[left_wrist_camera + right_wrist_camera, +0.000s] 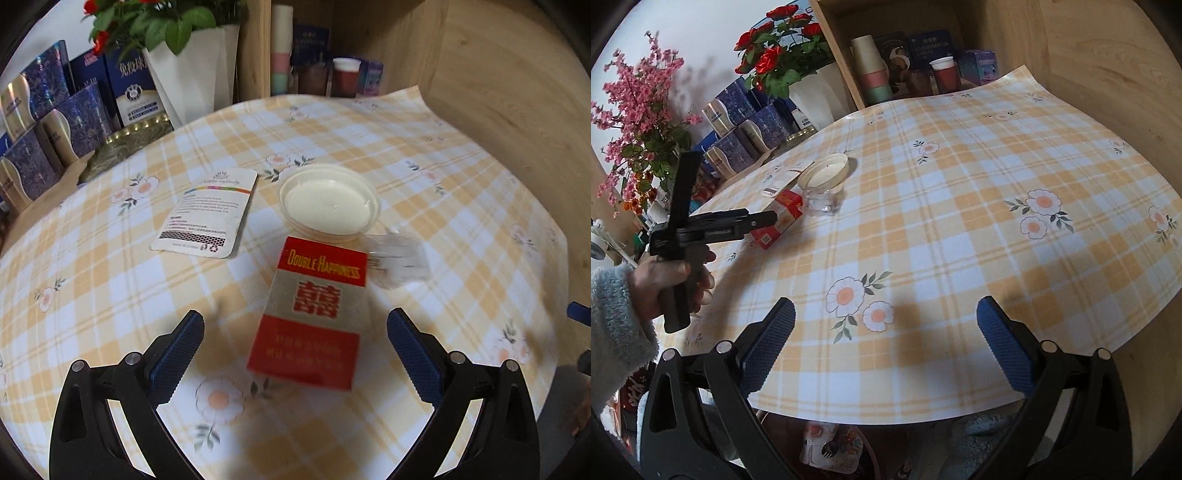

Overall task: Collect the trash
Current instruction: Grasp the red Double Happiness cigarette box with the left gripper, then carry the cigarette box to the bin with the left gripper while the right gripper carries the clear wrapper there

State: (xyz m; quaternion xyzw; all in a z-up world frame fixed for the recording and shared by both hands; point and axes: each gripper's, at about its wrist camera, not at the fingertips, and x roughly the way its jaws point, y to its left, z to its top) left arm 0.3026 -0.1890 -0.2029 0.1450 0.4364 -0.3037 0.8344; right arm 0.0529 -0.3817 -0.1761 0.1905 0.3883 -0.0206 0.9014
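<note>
A red and grey cigarette box (310, 314) lies flat on the checked tablecloth (92, 288). My left gripper (295, 332) is open, its blue pads either side of the box's near half without touching it. Beyond the box sit a white plastic lid (330, 197), a crumpled clear wrapper (400, 260) and a white printed card (207, 214). In the right wrist view my right gripper (885, 321) is open over bare cloth near the table's front edge. The box (783, 218), lid (823, 171) and wrapper (822, 203) lie far left, with the left gripper (764, 219) held by a hand in a fluffy sleeve.
Blue gift boxes (48, 122), a white vase of red flowers (195, 74) and a brass tray (122, 147) crowd the back left. A wooden shelf (498, 92) with stacked cups (282, 55) borders the back and right. Pink blossoms (639, 122) stand left. Cloth items (831, 446) lie under the table's front edge.
</note>
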